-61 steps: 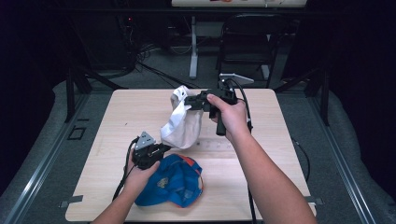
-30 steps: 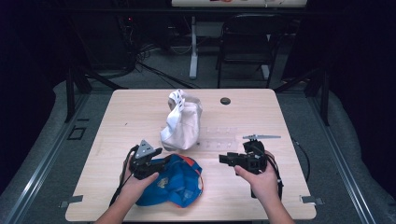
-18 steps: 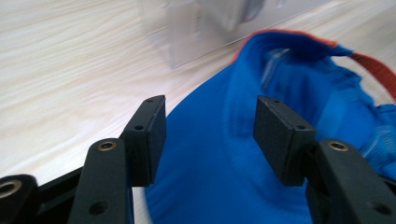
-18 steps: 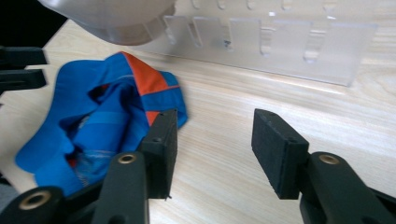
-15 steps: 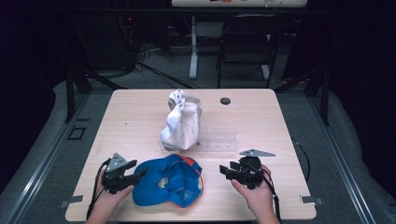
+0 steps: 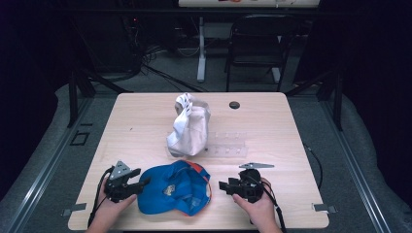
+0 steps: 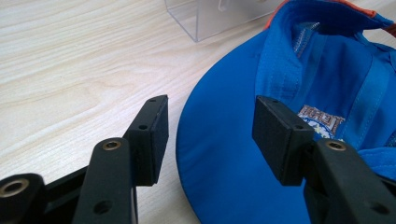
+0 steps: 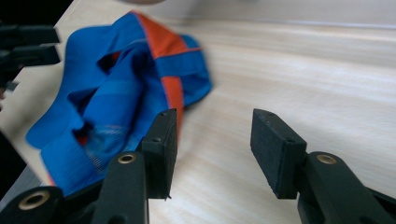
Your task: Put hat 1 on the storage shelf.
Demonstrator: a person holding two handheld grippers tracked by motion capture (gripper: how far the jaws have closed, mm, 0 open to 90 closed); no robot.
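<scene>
A blue cap (image 6: 172, 189) with orange trim is laid on the near part of the wooden tabletop (image 6: 141, 126), between the two hands. In the high view the left tool (image 6: 143, 183) is held just beside the left edge of the cap, pointing toward it, and the right tool (image 6: 222, 185) is held near the right edge of the cap, pointing back at it from the other side.

In the left gripper view the jaws of the left tool (image 7: 210, 133) are seen wide apart, and the stiff brim of the cap (image 7: 233, 154) is found between them. The right-hand pad seems to lie over the brim, the left-hand pad over bare wood; no pressing on the cloth is seen, so nothing is held. These jaws have opened a little over the last second.

In the right gripper view the jaws of the right tool (image 8: 212, 140) are also wide apart, with only bare wood between them. They have just been closing slightly after a wider opening. The cap (image 8: 116, 102) is seen to the left of them, near but not touched.

Behind the cap a white cloth bag (image 6: 188, 127) is standing, and a clear plastic holder (image 6: 226, 144) is placed just beside it.
</scene>
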